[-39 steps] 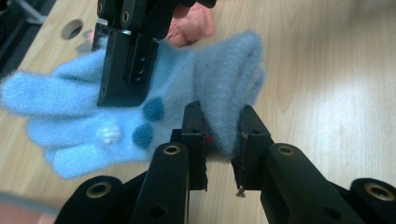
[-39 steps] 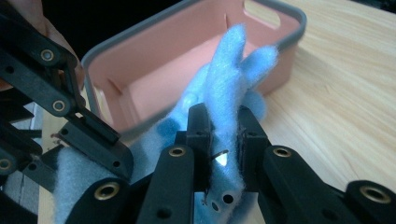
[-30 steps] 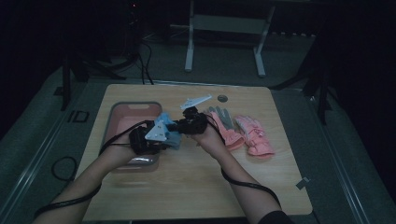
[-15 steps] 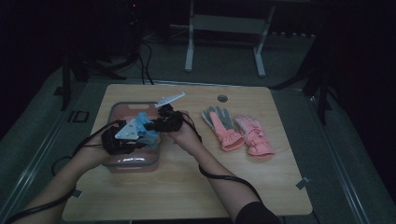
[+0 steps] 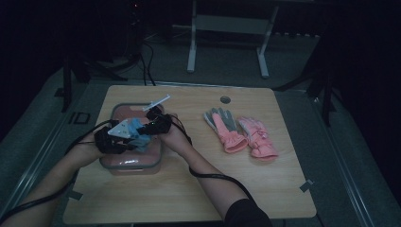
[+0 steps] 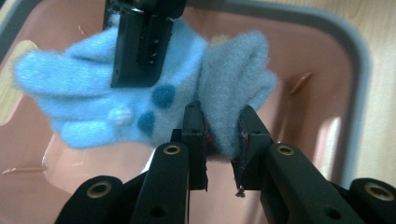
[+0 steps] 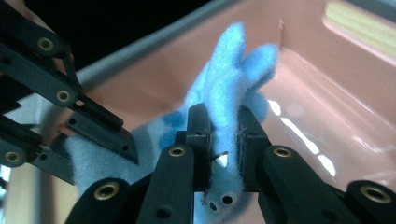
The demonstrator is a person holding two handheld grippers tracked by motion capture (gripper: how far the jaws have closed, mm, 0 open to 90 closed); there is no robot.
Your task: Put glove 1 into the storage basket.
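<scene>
Two grippers, the left gripper and the right gripper, each pinch the fuzzy blue glove over the pink bin, and if one lets go too early the glove could flop over the rim at 3 o'clock onto the tabletop.

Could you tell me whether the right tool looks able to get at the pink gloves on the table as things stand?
Probably not yet. The right tool is shut on the blue glove over the pink bin, sharing it with the left tool. The pink gloves lie uncovered beside it, so the path looks free once it lets go.

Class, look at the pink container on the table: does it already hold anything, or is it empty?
Empty, as far as shown: the pink container shows bare floor, and the blue glove hangs above it, pinched by the left gripper and right gripper.
</scene>
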